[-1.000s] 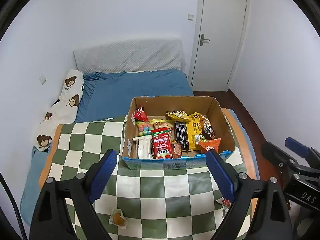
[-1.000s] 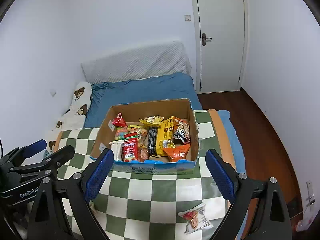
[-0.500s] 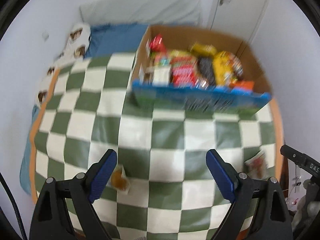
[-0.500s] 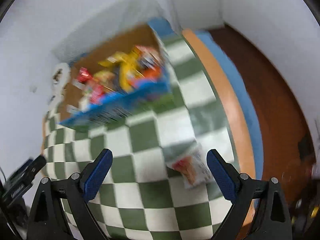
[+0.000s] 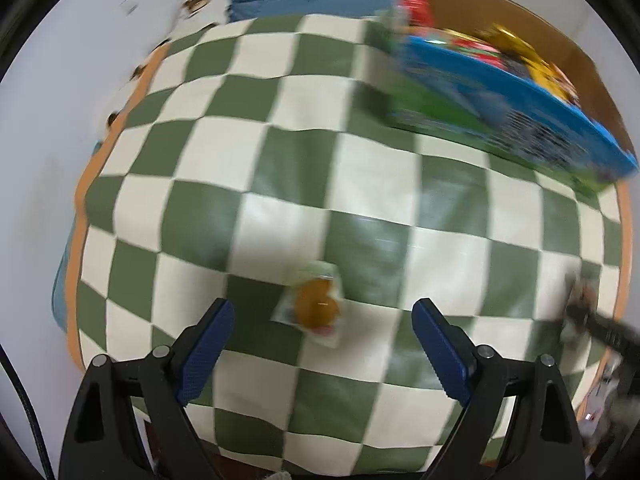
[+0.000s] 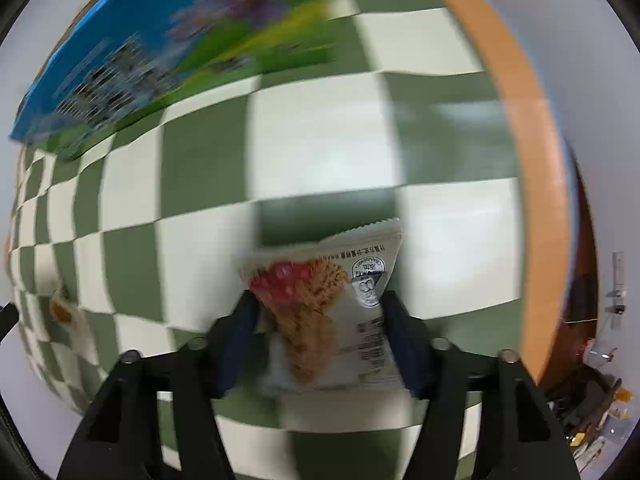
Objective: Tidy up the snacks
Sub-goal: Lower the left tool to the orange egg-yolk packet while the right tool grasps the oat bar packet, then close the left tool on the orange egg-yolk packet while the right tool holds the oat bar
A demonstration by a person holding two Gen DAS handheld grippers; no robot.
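Observation:
A cardboard snack box with a blue printed front, full of packets, stands at the far right of the checked table; its front also shows in the right wrist view. A small clear packet with an orange sweet lies just ahead of my open left gripper, between its fingers' line. My right gripper has its fingers on both sides of a grey packet with red berries and a cereal bar, closing on it while it lies on the table. The picture is blurred.
The green-and-white checked cloth has an orange border at the table edge. A blue bed with a bear pillow lies beyond. Brown floor with clutter lies to the right.
Both grippers have dropped down toward the table. The left one now hovers at the orange sweet packet. The right one has narrowed its fingers around the berry packet.

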